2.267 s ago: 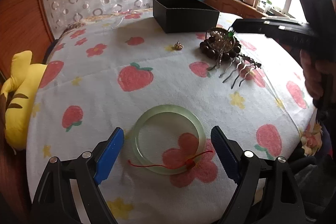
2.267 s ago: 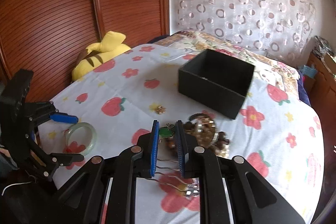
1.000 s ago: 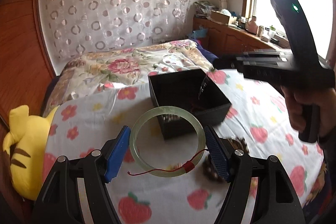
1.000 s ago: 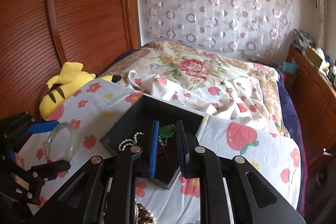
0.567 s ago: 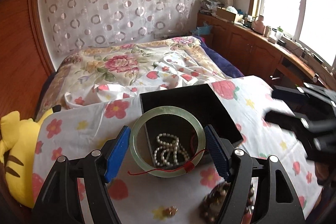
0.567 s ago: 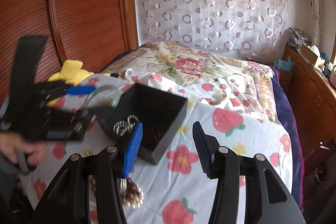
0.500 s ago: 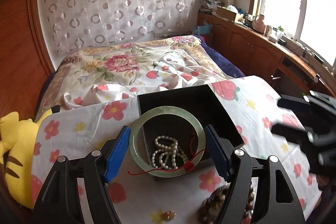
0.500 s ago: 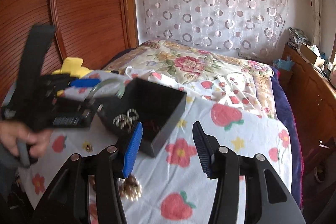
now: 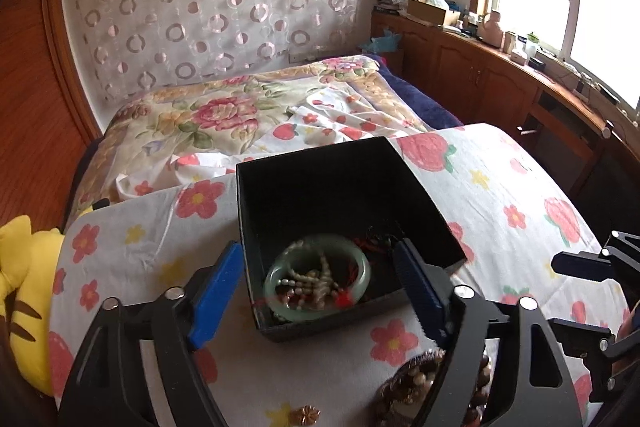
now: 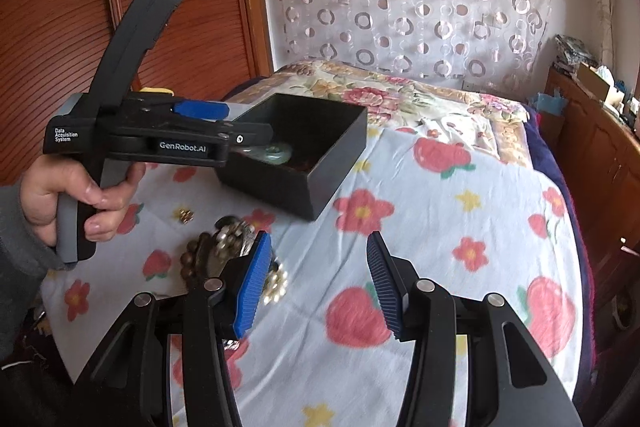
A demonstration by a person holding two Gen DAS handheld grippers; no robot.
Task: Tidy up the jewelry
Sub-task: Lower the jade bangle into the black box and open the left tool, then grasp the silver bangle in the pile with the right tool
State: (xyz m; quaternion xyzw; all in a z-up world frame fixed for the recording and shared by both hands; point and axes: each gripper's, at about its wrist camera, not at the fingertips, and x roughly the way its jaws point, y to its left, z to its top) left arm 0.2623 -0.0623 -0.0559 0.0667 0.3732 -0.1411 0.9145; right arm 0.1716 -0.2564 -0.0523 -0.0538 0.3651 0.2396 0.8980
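A pale green jade bangle (image 9: 318,277) with a red cord lies blurred inside the black box (image 9: 348,163), on top of a white pearl necklace (image 9: 308,281). My left gripper (image 9: 318,291) hovers over the box's near edge. Its jaws are opening, and the blue pads stand clear of the bangle on both sides. My right gripper (image 10: 318,285) is open and empty above the strawberry cloth (image 10: 440,211), nearer than the box (image 10: 332,163). A heap of dark beads and pearls (image 10: 216,251) lies just left of its left finger. A small gold piece (image 10: 186,215) sits further left.
A person's hand (image 10: 80,195) in a grey sleeve holds the left gripper's handle. A yellow plush toy (image 9: 24,287) lies at the table's left edge. Behind the table is a bed with a floral quilt (image 9: 240,111). Wooden cabinets (image 9: 500,83) run under the window on the right.
My left gripper carried the bangle over the box, widened, and the bangle dropped inside. My right gripper left the green pendant in the box, opened, and drew back toward the bead heap.
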